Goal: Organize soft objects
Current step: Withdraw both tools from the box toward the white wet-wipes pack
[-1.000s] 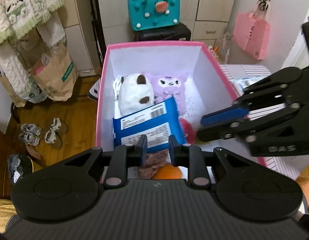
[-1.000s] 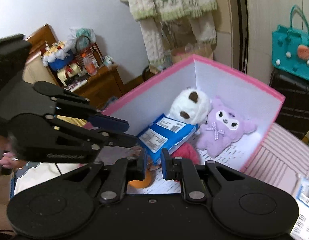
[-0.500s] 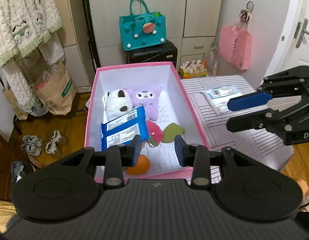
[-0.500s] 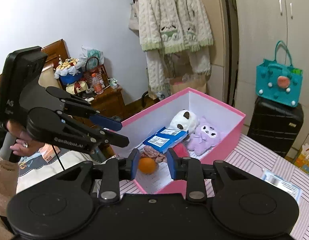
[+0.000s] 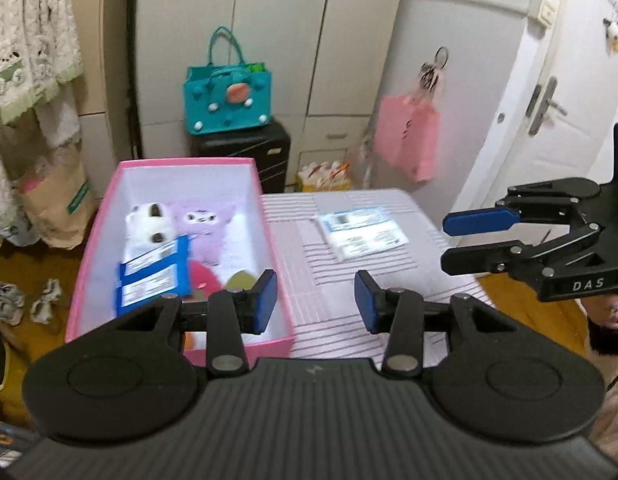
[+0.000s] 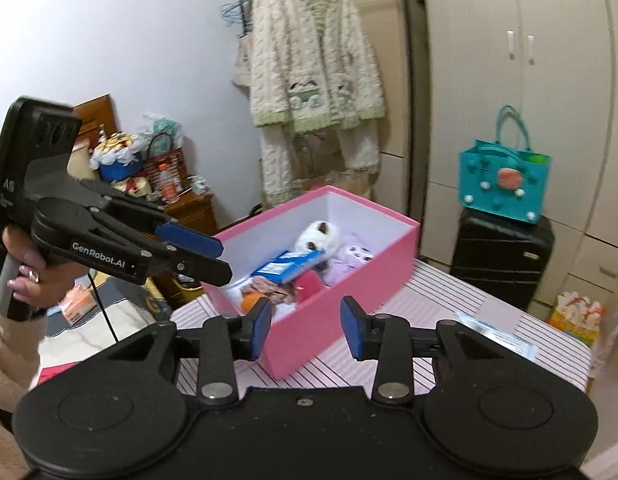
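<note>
- Left tool (image 5: 315, 295): blue-padded jaws stand partly apart with nothing between them; they have just been opening. It hangs over the near edge of the striped pink-and-white bench (image 5: 341, 276), beside the box's right wall.
- Right tool (image 6: 305, 328): jaws likewise partly apart and empty, just been opening. It faces the near corner of the box; in the left wrist view it shows side-on at the right edge (image 5: 449, 240).
- Pink cardboard box with white inside (image 5: 265, 216): sits on the bench's left part, open-topped.
- Inside the box, far end: white-and-brown plush toy (image 5: 147, 224) next to a purple plush toy with a white face (image 5: 205, 220), touching.
- Blue snack packet with white labels (image 5: 153, 276) leans against the two plush toys, tilted.
- Nearer in the box: a red soft piece (image 5: 203, 278), a green soft piece (image 5: 241, 280) and an orange ball (image 6: 249, 302); a brown patterned packet (image 6: 269, 286) lies by the ball.
- Flat pale packet with a blue label (image 5: 361, 232): lies on the bench, outside the box, well apart from it.
- Behind the bench: teal felt handbag (image 5: 227, 100) on top of a black suitcase (image 5: 245, 152).
- A hand (image 6: 27, 276) grips the left tool's handle.
</note>
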Motion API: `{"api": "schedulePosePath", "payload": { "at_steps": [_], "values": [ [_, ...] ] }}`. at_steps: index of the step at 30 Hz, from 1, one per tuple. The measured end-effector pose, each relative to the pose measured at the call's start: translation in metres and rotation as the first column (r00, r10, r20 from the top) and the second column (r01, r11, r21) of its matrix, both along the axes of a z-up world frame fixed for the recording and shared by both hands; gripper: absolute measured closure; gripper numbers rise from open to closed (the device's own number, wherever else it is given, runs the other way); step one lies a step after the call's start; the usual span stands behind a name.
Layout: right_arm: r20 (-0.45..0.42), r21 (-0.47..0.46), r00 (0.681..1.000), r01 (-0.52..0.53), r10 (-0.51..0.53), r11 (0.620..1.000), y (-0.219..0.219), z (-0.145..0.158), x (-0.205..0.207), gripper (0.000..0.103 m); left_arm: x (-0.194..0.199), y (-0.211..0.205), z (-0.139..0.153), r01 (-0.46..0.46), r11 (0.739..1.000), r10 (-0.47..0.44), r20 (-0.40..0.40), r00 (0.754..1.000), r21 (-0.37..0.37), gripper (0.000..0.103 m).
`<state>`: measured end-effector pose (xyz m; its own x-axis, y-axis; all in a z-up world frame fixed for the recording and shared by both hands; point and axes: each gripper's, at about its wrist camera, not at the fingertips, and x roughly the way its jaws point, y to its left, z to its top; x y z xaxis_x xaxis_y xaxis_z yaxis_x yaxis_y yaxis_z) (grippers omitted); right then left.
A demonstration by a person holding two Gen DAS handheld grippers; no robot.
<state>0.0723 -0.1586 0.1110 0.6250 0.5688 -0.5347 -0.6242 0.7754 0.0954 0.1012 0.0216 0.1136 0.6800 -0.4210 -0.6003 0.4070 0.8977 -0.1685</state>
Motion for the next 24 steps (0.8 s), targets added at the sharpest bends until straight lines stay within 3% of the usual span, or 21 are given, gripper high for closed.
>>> {"api": "schedulePosePath", "payload": {
  "at_steps": [6,17,24],
  "values": [
    [0.003,0.024,0.996,0.084,-0.085,0.996,-0.038,-0.013,-0.004,0.054,0.008,-0.034,-0.031,0.022,0.999,-0.022,-0.011,1.0,-0.046,0.059],
    [-0.075,0.099,0.976,0.211,-0.204,0.972,-0.099,-0.057,0.024,0.054,0.03,-0.113,-0.059,0.11,0.993,-0.108,0.039,0.993,-0.049,0.057],
    [-0.106,0.115,0.959,0.274,-0.262,0.955,-0.124,-0.089,0.051,0.053,0.054,-0.147,-0.095,0.059,0.996,-0.056,0.048,0.997,-0.064,0.056]
  ]
}}
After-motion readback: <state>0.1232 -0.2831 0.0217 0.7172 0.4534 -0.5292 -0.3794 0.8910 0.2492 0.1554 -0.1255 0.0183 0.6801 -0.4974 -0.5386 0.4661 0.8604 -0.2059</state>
